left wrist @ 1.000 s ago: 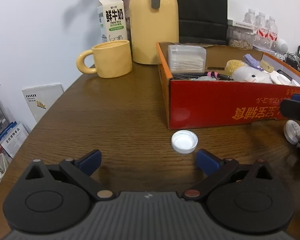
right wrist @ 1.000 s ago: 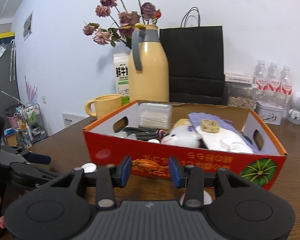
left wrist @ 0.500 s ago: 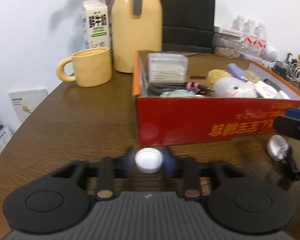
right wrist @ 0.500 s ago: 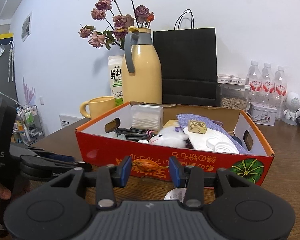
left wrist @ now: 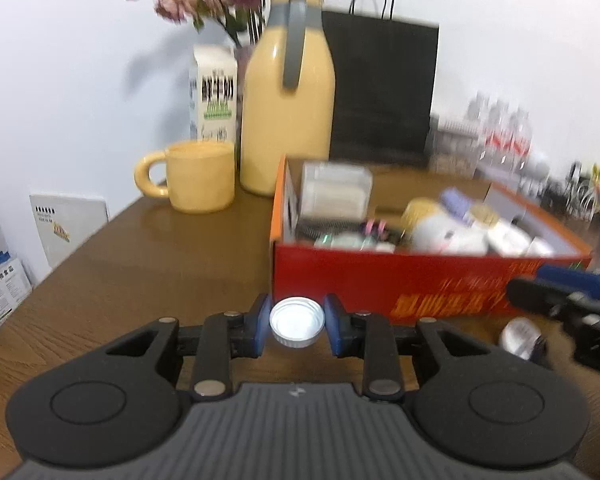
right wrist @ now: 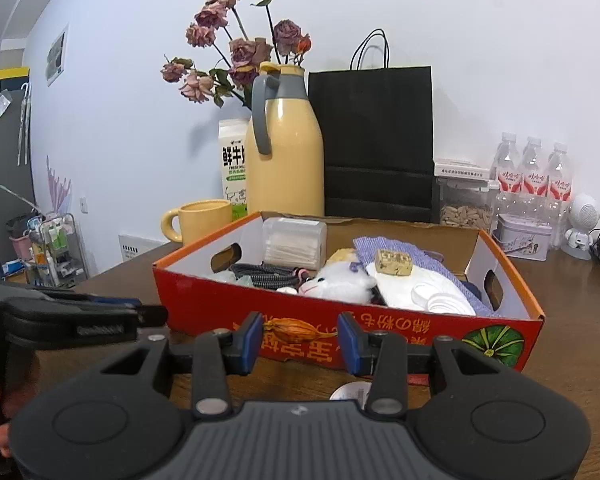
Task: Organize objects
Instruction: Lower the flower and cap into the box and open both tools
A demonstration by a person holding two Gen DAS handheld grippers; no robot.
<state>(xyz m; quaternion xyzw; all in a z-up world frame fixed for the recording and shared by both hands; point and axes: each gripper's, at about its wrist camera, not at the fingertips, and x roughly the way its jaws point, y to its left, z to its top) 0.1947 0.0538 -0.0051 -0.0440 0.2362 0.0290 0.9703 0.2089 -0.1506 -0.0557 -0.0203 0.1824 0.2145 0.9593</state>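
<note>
The left gripper (left wrist: pixel 297 322) has its blue rubbery pads clamped on a small white cap (left wrist: pixel 297 321) — round, ribbed at the rim, glossy inside — held just off the brown wood-grain table (left wrist: pixel 140 264), in front of the red box (left wrist: pixel 380 284). The right gripper (right wrist: pixel 299 342) stands parted, nothing between its pads. The cardboard box holds a fluffy white plush toy (right wrist: pixel 340 282) and a clear plastic case (right wrist: pixel 294 242). Behind — a smooth yellow mug (left wrist: pixel 200 176), a rounded yellow jug (left wrist: pixel 288 120), a matte black paper bag (right wrist: pixel 376 140).
</note>
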